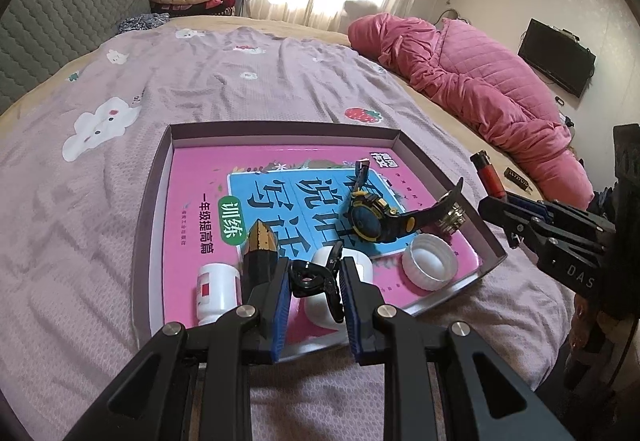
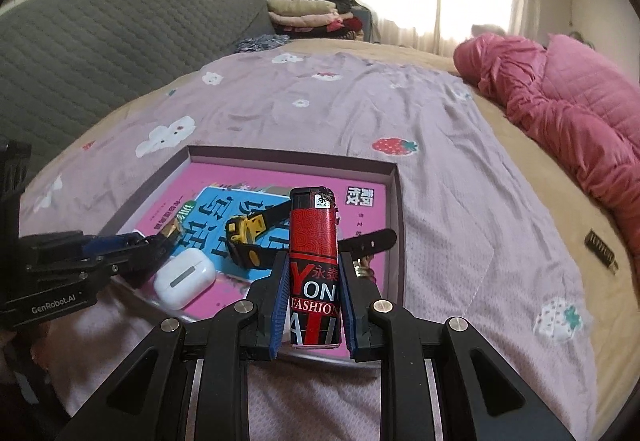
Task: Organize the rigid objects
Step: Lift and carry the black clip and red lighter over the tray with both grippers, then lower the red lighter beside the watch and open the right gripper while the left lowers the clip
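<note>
A shallow box tray [image 1: 288, 127] lies on the bed, lined with a pink book. In it are a black and yellow watch [image 1: 370, 219], a white cap [image 1: 430, 261], a white bottle [image 1: 214, 291], a white earbud case [image 1: 320, 307] and a black and gold pointed object [image 1: 262, 245]. My left gripper [image 1: 314, 279] is shut on a small black clip [image 1: 310, 281] over the tray's near edge. My right gripper [image 2: 314, 273] is shut on a red lighter [image 2: 314, 253], held upright above the tray's near right corner [image 2: 394, 171]. The lighter also shows in the left wrist view [image 1: 490, 177].
The bed has a lilac sheet [image 1: 200, 81] with cartoon prints. A pink quilt [image 1: 480, 89] lies along the right side. A small dark bar [image 2: 600, 247] lies on the tan sheet at right. A grey headboard [image 2: 100, 37] and folded clothes [image 2: 304, 15] are behind.
</note>
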Demonstrator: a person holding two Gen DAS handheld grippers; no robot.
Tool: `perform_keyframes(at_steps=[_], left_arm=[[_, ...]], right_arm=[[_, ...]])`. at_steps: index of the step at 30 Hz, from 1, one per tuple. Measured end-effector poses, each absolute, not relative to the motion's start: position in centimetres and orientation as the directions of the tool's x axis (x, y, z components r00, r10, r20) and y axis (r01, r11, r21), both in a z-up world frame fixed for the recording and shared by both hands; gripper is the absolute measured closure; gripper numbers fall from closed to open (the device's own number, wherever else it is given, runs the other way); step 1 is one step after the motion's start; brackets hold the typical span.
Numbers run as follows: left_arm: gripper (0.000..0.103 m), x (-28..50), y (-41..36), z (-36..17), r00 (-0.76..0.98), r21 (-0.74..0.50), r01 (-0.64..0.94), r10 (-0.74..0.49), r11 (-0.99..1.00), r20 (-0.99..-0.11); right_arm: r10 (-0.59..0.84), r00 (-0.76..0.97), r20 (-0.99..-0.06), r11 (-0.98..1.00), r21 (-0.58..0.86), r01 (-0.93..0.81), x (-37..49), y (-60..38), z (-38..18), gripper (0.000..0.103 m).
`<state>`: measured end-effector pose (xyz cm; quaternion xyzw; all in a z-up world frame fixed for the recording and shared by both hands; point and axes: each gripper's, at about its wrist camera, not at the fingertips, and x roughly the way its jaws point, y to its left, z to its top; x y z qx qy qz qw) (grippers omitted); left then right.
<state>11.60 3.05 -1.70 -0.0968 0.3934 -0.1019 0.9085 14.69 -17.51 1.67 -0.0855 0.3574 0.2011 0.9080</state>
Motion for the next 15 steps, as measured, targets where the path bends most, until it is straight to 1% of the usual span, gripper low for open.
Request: perform_keyframes(at_steps=[10,15], left_arm=[[0.079,12.6,3.0,-2.5,0.668,-0.237,0.089,-0.234,0.967,-0.706],[0.079,12.5,2.3,-2.6,0.665,-0.214,0.108,-0.231,0.971,-0.710]], right_arm=[[0.301,0.667,-0.682,0.908,-0.009,-0.419,15.7,-17.8,1.2,0.079],[0.311,0.644,-0.699,0.901,0.001,-0.434,16.0,-17.5,0.3,0.079]])
